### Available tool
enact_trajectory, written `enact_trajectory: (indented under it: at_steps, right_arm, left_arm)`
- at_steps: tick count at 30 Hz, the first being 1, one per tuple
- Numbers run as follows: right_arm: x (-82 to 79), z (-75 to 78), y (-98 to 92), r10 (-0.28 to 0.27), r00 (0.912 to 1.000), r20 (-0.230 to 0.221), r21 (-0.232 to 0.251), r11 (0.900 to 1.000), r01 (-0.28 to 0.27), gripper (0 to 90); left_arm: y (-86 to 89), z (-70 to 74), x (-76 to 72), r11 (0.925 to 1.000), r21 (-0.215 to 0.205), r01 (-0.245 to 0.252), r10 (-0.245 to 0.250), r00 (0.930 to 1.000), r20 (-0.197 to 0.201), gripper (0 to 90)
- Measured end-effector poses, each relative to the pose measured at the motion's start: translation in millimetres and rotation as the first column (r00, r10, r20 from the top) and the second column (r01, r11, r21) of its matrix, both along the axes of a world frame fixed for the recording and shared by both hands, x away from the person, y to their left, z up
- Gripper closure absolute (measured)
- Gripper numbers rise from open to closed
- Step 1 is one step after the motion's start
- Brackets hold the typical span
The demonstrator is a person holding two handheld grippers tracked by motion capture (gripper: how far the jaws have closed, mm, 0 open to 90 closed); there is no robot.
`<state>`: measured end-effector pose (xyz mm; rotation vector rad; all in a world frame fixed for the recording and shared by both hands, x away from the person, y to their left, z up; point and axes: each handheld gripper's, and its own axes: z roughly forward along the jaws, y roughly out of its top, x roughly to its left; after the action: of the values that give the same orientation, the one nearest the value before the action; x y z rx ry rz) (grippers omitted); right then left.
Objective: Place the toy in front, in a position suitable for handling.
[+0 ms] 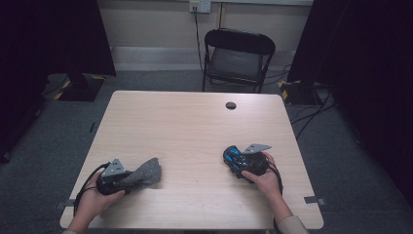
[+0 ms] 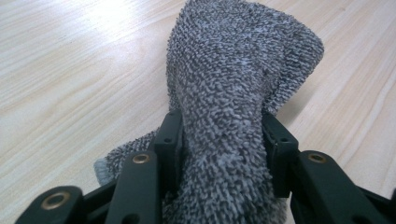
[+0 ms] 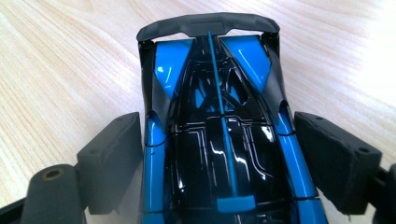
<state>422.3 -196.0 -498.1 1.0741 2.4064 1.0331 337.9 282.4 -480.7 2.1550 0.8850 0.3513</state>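
The left claw (image 1: pixel 127 178) is held low over the near left part of the counter (image 1: pixel 195 126) and is closed on a grey terry cloth (image 1: pixel 144 173). In the left gripper view the cloth (image 2: pixel 233 93) is seen pinched between the two black jaws, bunched into a fold that rises past their tips, while a loose corner lies on the wood below the left jaw. The person's left hand (image 1: pixel 92 200) is wrapped around the gripper body, and a grey three-cornered plate (image 1: pixel 114 167) is carried on top of it.

The right claw (image 1: pixel 233 157) is held at the near right part of the counter, well apart from the left one. A blue and black toy car (image 1: pixel 235 157) is set between its jaws. In the right gripper view the toy car (image 3: pixel 215 130) is seen lengthwise with its dark rear wing at the far end; the padded jaws stand on either side of its body, and it cannot be told whether they press on it or only flank it. The person's right hand (image 1: pixel 265 178) is closed around that gripper.

Farther off, a round cable hole (image 1: pixel 231 105) is set in the far part of the counter. Beyond the far edge a black folding chair (image 1: pixel 237 58) is placed on the grey floor.
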Motion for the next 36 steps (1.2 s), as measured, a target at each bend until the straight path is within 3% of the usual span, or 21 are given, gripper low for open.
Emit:
enact_trajectory:
  at_steps: [3, 8, 11, 17, 36]
  right_arm:
    - [0.7, 1.4, -0.8, 0.023, 0.9997, -0.004, -0.001, 1.000, -0.023, 25.8]
    - [1.0, 4.0, -0.8, 0.031, 0.9993, -0.022, -0.022, 0.999, -0.032, 26.2]
    - [1.4, 6.1, -1.4, 0.035, 0.9985, -0.042, -0.032, 0.999, -0.036, 26.2]
    - [0.1, 8.6, -2.7, 0.031, 0.9983, -0.050, -0.038, 0.999, -0.033, 26.3]
    - [-2.9, 34.4, -4.5, 0.049, 0.9982, -0.035, 0.029, 0.998, -0.047, 27.3]
  left_arm:
    - [0.4, 0.3, -0.1, 1.0000, -0.002, 0.002, -0.002, 1.0000, 0.001, 58.5]
    - [1.2, 0.7, -0.1, 1.0000, -0.009, -0.004, 0.005, 1.0000, 0.004, 59.8]
    - [1.4, 4.4, 0.0, 0.9992, -0.039, -0.001, 0.002, 0.9999, 0.012, 61.8]
    - [0.7, 4.4, 0.2, 0.9993, -0.037, -0.006, 0.007, 0.9999, 0.011, 62.3]
    - [-0.5, 5.3, 0.5, 0.9994, -0.034, -0.008, 0.008, 0.9999, 0.013, 62.3]
